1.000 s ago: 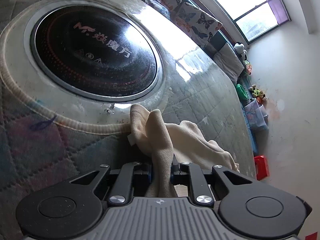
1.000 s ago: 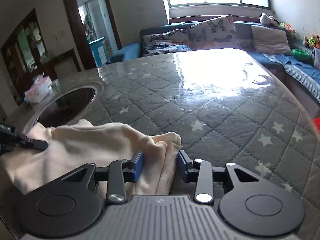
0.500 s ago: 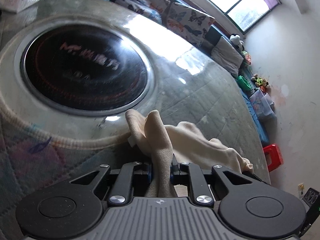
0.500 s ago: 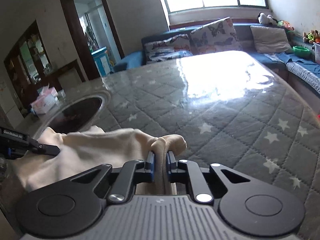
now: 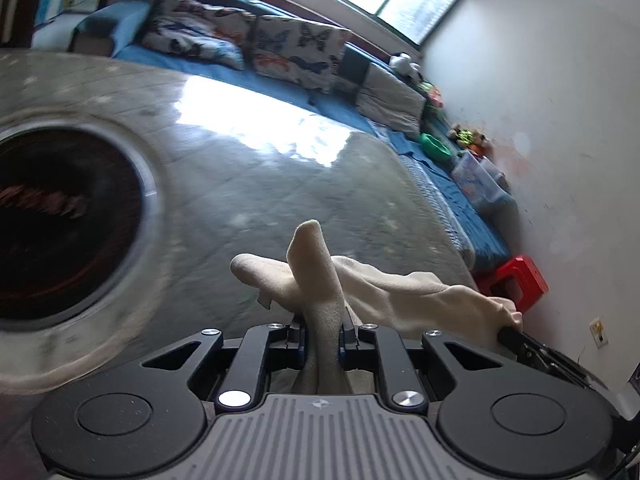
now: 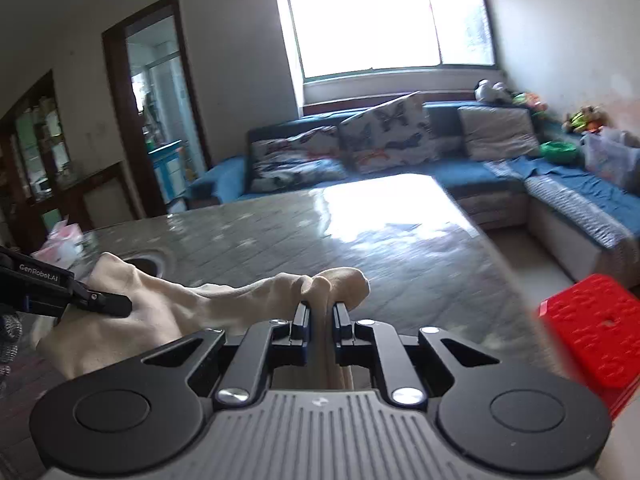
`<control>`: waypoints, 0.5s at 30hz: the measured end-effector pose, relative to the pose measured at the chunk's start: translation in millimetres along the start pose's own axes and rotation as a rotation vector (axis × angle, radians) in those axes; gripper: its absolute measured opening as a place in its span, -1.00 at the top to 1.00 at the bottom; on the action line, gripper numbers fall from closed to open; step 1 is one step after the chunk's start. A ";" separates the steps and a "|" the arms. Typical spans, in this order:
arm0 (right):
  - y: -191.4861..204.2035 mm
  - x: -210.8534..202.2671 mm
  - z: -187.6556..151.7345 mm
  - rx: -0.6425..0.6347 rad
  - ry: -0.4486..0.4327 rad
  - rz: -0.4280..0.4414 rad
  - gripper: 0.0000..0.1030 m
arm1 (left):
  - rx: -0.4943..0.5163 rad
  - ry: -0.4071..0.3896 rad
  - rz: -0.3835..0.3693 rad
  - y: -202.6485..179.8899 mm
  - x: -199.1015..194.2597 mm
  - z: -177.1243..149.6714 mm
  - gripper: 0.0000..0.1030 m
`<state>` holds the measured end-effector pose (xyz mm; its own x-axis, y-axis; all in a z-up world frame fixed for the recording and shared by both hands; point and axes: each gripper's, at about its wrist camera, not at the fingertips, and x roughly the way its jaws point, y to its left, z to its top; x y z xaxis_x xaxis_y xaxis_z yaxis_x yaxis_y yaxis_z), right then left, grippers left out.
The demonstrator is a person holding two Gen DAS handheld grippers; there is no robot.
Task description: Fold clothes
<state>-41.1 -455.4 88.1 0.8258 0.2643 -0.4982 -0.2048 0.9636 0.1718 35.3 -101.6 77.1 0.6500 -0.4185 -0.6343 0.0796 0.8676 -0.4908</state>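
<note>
- Both grippers now hold the cream garment (image 5: 400, 292) higher above the quilted table (image 5: 280, 184) than 1 second ago.
- Left gripper (image 5: 322, 330) pinches 1 bunched edge; right gripper (image 6: 320, 316) pinches the other.
- Soft, wrinkled cloth sags between them, above the table.

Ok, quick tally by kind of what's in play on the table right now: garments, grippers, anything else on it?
Cream garment: 1, held between both grippers
Grippers: 2, left gripper and right gripper, each shut on the garment
Round black induction cooktop set in the table: 1
Pink tissue pack at the far table edge: 1
Total: 5
</note>
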 end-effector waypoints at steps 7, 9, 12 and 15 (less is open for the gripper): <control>-36.0 -4.9 14.7 0.000 -0.029 -0.106 0.81 | 0.062 0.022 -0.047 -43.3 39.5 10.3 0.71; -46.3 -6.4 18.9 0.000 -0.037 -0.136 0.81 | 0.078 0.034 -0.053 -53.9 50.4 11.1 0.71; -61.8 -8.5 25.2 0.000 -0.049 -0.181 0.81 | 0.104 0.051 -0.061 -66.1 64.3 9.6 0.71; -74.5 -2.5 22.0 0.011 -0.037 -0.210 0.81 | 0.129 0.073 -0.055 -73.0 77.6 5.3 0.70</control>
<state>-16.4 -528.8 95.2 0.8686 0.0559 -0.4924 -0.0206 0.9968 0.0769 83.9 -195.9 66.9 0.5861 -0.4807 -0.6523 0.2128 0.8681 -0.4485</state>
